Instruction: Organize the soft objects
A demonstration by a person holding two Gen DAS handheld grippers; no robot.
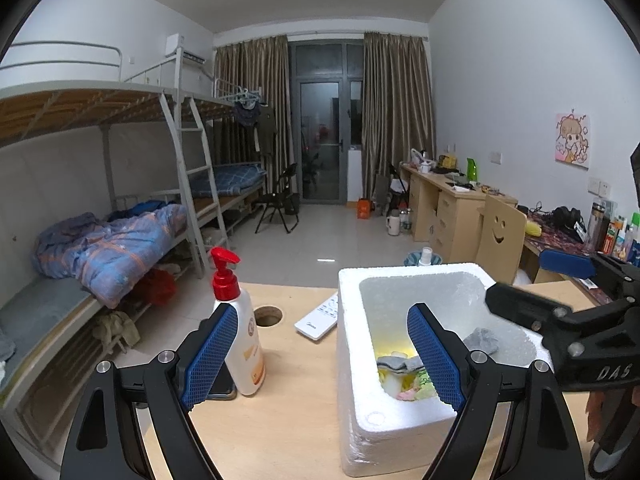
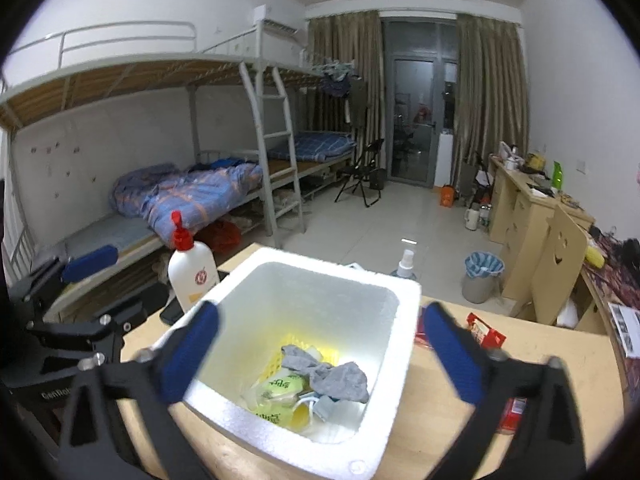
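Both grippers (image 1: 320,360) (image 2: 320,356) gape empty over a crumpled grey sock (image 2: 332,376) in the foam box (image 2: 404,344).

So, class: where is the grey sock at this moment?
In the right wrist view the grey sock lies inside the white foam box, on top of the yellow packets, below and between the open right gripper.

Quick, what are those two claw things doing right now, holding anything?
Left gripper: open, holding nothing.
Right gripper: open wide, holding nothing, above the foam box.
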